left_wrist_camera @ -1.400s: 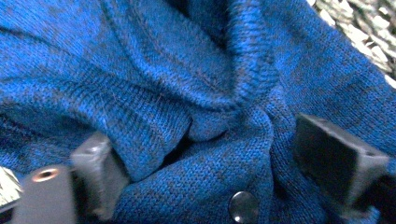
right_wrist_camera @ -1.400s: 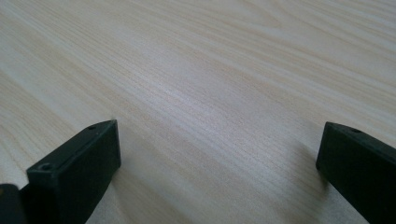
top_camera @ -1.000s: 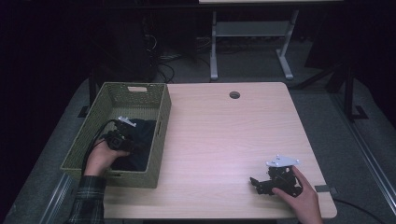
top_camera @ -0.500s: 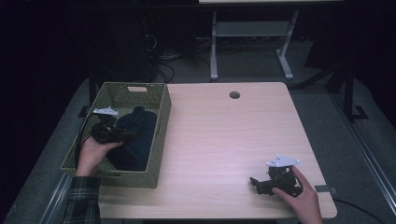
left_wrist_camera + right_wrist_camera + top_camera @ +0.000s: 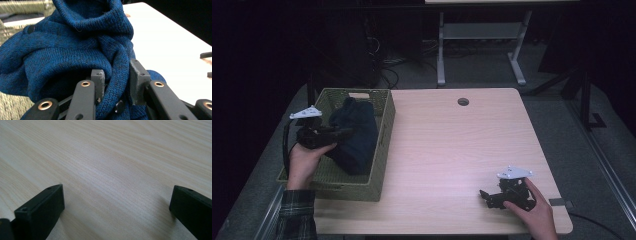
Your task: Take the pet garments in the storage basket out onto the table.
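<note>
One blue sweater (image 5: 75,50), one basket (image 5: 384,145); left tool (image 5: 116,82) pinches sweater.

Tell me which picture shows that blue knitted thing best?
The left gripper view: the blue knitted garment is close up, pinched between the fingers. The high view shows it small and dark in the basket.
</note>
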{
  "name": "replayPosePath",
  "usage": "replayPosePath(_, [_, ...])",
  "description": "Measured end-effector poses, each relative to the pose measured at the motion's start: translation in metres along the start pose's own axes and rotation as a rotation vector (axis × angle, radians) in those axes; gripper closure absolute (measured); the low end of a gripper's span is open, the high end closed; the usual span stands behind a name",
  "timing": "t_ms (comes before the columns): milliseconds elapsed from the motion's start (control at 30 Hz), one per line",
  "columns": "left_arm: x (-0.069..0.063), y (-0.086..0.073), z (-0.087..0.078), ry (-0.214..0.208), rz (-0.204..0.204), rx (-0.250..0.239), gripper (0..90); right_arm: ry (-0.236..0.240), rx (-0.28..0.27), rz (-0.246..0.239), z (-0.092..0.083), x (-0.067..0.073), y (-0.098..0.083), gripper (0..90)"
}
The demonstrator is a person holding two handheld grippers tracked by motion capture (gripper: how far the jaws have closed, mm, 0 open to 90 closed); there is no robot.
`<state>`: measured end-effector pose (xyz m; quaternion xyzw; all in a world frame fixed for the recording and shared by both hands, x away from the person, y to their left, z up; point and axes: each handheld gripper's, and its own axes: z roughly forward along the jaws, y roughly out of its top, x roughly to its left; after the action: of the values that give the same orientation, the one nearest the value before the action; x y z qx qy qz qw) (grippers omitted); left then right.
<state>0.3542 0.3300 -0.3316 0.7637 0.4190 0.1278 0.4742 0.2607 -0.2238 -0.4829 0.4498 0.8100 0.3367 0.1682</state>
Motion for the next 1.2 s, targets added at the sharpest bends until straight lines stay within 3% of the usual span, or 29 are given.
replayPosePath(167, [-0.008,0.008,-0.008,0.010,0.019,-0.047,69.0,0.000,0.000,0.000,0.000,0.000,0.000,0.0])
replayPosePath(500, [-0.026,0.024,-0.018,-0.042,0.040,-0.137,69.3,0.000,-0.002,0.000,0.000,0.000,0.000,0.0])
replayPosePath(1200, [-0.072,0.055,0.001,-0.170,0.116,-0.197,69.6,0.001,-0.001,-0.002,0.001,0.000,0.001,0.0])
